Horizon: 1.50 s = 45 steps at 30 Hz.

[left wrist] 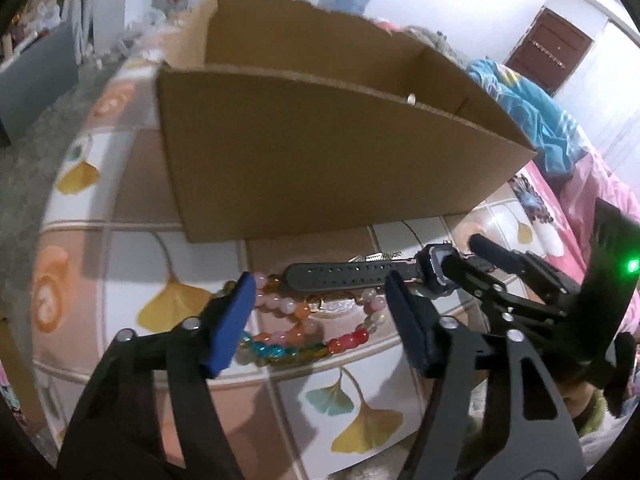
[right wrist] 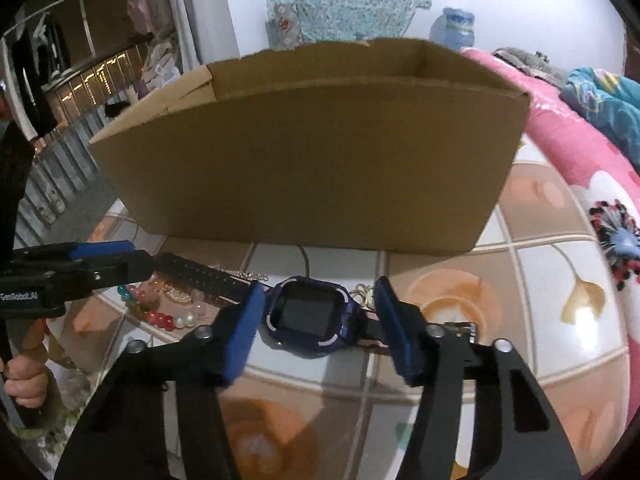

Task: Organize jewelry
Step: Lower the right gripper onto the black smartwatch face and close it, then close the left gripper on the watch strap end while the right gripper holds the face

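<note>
The cardboard box (right wrist: 304, 148) stands open at the far side of the patterned counter (right wrist: 540, 280); the jewelry lies just in front of it. Your right hand-held gripper (right wrist: 316, 328) brackets the blue-cased watch (right wrist: 310, 316), jaws about half open; whether the pads press the case cannot be told. Your left hand-held gripper (left wrist: 320, 320) stands part-open over the beaded bracelets (left wrist: 304, 328), holding nothing. Step in hand, as it appears: picking up. Next, secure each grip, then lift over the box's near wall.
</note>
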Each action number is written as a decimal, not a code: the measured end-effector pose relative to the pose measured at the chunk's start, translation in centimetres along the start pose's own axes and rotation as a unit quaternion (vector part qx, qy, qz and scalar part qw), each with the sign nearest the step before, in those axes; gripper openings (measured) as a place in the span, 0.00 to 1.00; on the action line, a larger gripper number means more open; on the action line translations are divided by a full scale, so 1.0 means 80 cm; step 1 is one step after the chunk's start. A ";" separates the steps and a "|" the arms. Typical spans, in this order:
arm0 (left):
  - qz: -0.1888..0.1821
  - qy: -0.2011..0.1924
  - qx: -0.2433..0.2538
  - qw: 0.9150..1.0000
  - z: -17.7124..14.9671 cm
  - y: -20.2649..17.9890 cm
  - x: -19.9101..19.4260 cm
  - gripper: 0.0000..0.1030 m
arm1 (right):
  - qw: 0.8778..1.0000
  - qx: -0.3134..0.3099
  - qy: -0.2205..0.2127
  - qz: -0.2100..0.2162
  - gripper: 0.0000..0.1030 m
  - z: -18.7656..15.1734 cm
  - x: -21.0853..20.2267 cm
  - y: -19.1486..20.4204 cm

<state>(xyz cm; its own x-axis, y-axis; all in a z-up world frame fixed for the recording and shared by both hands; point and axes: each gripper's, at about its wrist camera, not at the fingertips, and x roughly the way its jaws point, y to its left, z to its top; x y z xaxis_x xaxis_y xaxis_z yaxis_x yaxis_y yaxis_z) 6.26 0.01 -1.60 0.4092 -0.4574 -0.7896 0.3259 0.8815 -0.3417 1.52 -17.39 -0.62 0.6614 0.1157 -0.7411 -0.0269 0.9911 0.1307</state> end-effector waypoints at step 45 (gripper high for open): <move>-0.020 -0.015 -0.006 1.000 0.019 -0.043 0.024 0.53 | 0.999 0.025 -0.007 0.041 0.43 -0.001 0.011 -0.019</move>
<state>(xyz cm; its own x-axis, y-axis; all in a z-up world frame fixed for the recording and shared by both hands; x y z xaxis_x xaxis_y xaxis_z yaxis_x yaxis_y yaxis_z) 7.24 -4.08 -1.19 0.4210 -0.4962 -0.7593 0.3329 0.8632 -0.3795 2.06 -18.81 -1.55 0.6685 0.1944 -0.7179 -0.0443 0.9739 0.2225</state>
